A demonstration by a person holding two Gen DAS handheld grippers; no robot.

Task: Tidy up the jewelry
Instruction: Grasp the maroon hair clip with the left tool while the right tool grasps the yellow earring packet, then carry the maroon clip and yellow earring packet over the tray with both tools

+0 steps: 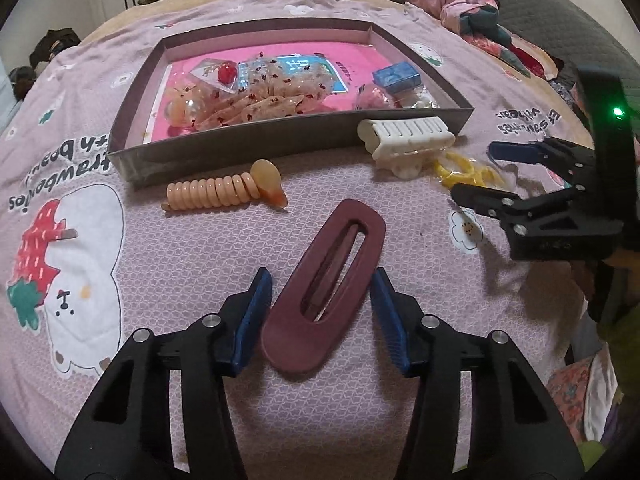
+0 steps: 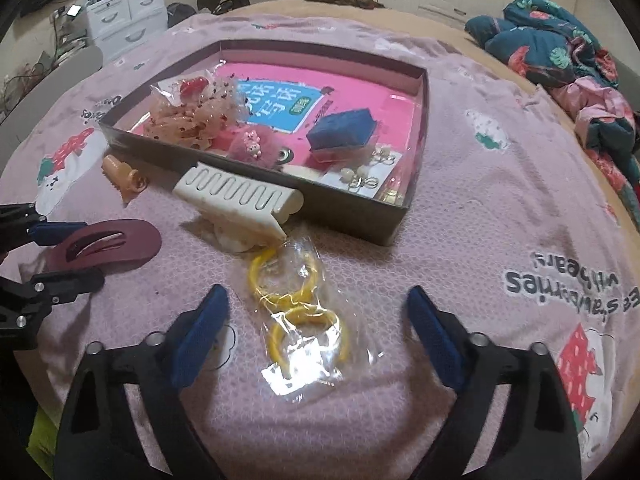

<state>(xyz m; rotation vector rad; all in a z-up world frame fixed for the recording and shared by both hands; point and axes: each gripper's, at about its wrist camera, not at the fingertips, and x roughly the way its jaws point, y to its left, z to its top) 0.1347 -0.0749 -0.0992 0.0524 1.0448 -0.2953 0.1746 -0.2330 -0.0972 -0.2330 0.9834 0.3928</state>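
On the pink bedspread (image 1: 200, 264) sits a shallow box (image 1: 248, 140).

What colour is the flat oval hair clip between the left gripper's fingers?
Dark maroon flat oval hair clip; the left wrist view shows it best.

Dim indoor light — perhaps slightly soft

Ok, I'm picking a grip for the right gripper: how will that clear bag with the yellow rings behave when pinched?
The clear bag looks thin and crinkled, so it will probably crumple and slide between the right gripper pads. The yellow rings lie loose inside, so they may shift and leave it sagging. It is likely light.
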